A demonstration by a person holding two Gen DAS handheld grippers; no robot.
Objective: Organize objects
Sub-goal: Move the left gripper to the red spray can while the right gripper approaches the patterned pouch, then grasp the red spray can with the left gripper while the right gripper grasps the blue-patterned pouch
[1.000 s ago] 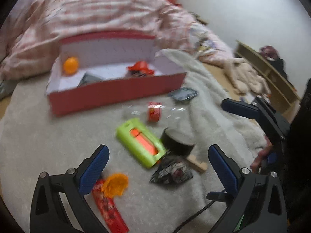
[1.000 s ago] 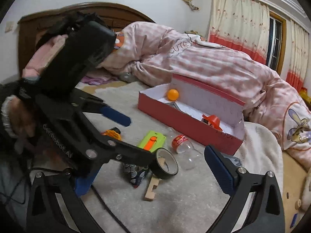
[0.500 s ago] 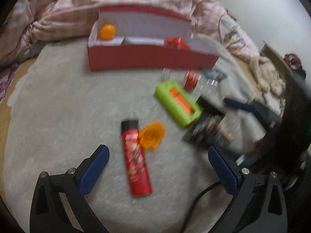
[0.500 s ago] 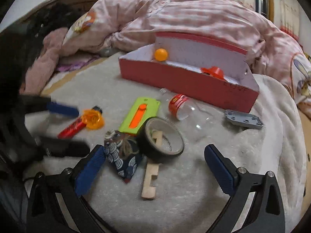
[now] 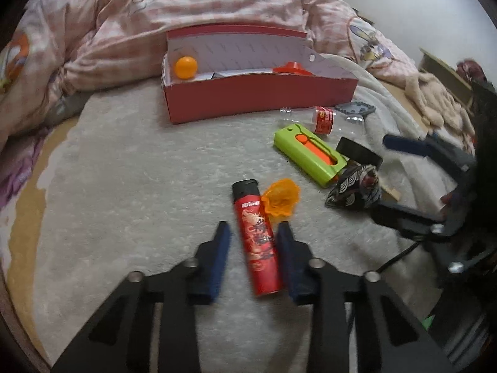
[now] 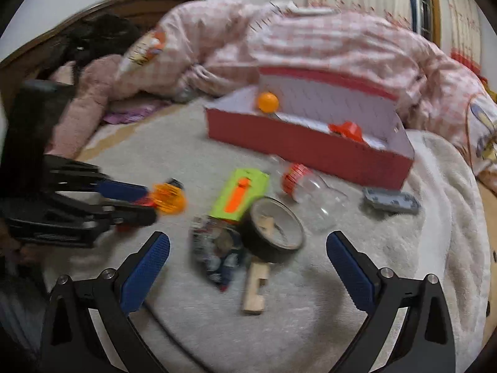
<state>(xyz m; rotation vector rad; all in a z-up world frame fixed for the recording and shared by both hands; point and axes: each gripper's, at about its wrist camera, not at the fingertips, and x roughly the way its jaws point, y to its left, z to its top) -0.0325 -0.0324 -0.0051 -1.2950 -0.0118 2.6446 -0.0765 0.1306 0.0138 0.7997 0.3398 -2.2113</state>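
A slim red spray can (image 5: pixel 257 248) with a black cap lies on the grey rug. My left gripper (image 5: pixel 253 230) straddles it and its jaws are closing. The right pad is at the can's side, while a gap shows at the left pad. An orange plastic piece (image 5: pixel 281 197) touches the can near its cap. The red box (image 5: pixel 261 96) beyond holds an orange ball (image 5: pixel 185 66) and a red-orange item. My right gripper (image 6: pixel 247 239) hangs open above a black tape roll (image 6: pixel 275 228), a patterned pouch (image 6: pixel 217 251) and a wooden piece (image 6: pixel 256 289), holding nothing.
A green case (image 6: pixel 239 197) with an orange slider, a clear bottle (image 6: pixel 313 192) with a red label and a grey plate (image 6: pixel 391 202) lie between the tape roll and the box. A pink checked quilt (image 6: pixel 310 43) is heaped behind the box. A person's pink sleeve shows at the left.
My left gripper's jaws went from wide open to narrow around the red can, and it came closer to the can. My right gripper dipped toward the tape roll and pouch.
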